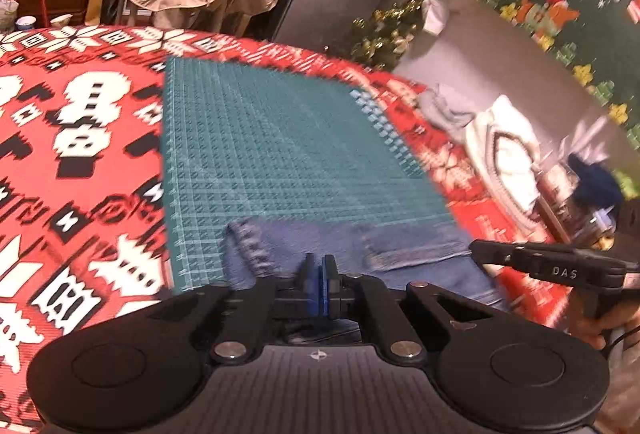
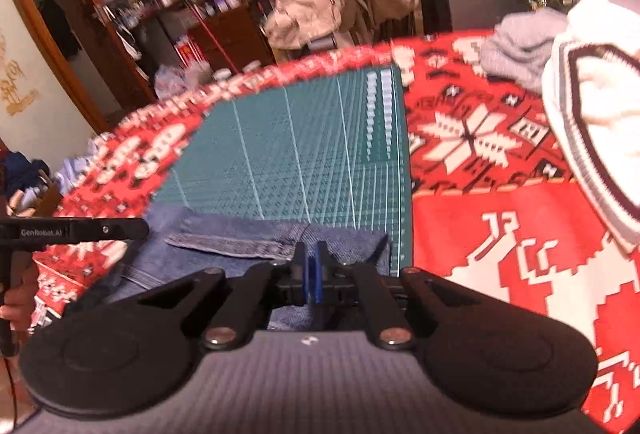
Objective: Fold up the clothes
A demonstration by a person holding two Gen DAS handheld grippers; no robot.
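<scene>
Desk (image 1: 80, 162): covered by a red patterned cloth, edges cut off.
Cutting mat (image 1: 280, 146): green, gridded, mostly bare.
White knit garment (image 2: 592, 122) and grey garment (image 2: 520, 46): heaped to the right, unfolded, judged still to do.
Denim garment (image 2: 240, 238): on the mat's near edge, hem doubled over; folding judged barely begun. Most of it is hidden beneath the tools.
Left gripper (image 1: 319, 266): fingers pressed together, denim right at the tips, apparently pinched.
Right gripper (image 2: 311, 258): fingers likewise closed at the denim edge.
Motion blur softens everything; the exact pinch points are unclear.
</scene>
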